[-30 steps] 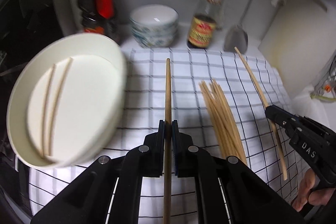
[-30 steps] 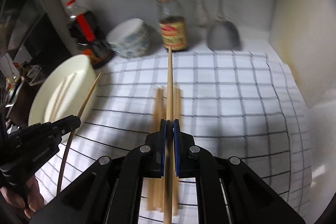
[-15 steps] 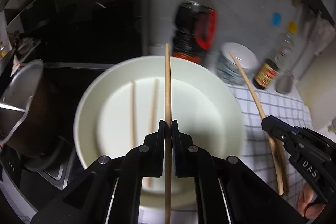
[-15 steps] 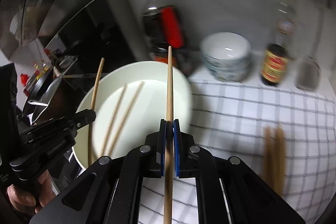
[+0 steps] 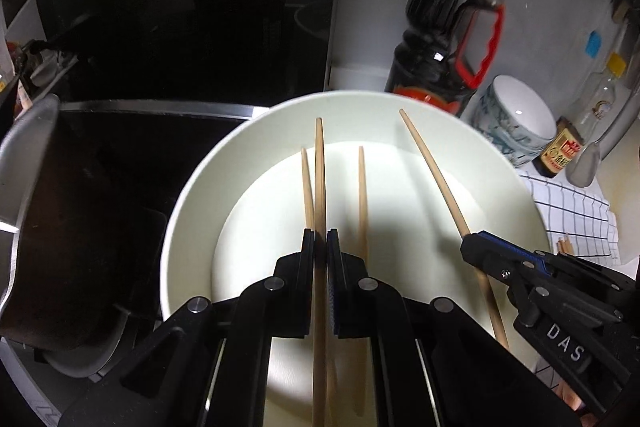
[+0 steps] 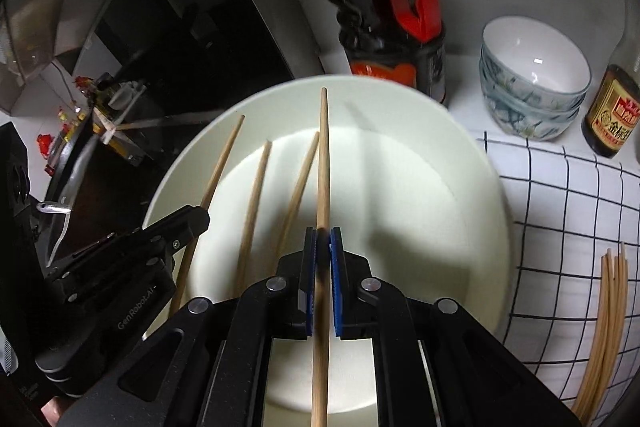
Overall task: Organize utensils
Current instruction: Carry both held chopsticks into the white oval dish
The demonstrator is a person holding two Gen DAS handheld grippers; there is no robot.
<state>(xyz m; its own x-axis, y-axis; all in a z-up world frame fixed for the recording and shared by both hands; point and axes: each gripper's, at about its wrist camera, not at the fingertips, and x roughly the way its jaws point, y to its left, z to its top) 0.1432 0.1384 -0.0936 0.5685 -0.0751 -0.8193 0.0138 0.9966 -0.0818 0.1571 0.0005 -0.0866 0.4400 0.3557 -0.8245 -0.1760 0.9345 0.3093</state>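
A wide white bowl (image 5: pixel 192 211) sits beside a checked cloth (image 6: pixel 568 211) where a bundle of chopsticks (image 6: pixel 608 311) lies, and two loose chopsticks (image 6: pixel 256 195) rest inside it. Above the bowl, the left gripper (image 5: pixel 320 243) has its jaws clamped on one chopstick (image 5: pixel 319 163). The right gripper (image 6: pixel 322 239) pinches another chopstick (image 6: pixel 323 155).

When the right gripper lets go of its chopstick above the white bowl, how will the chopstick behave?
The chopstick looks thin, stiff wood, so it probably drops without bending. Being slender and tapered, it may roll on the white bowl's smooth floor toward the two chopsticks lying there. The right gripper holds it low, so little bounce seems likely.
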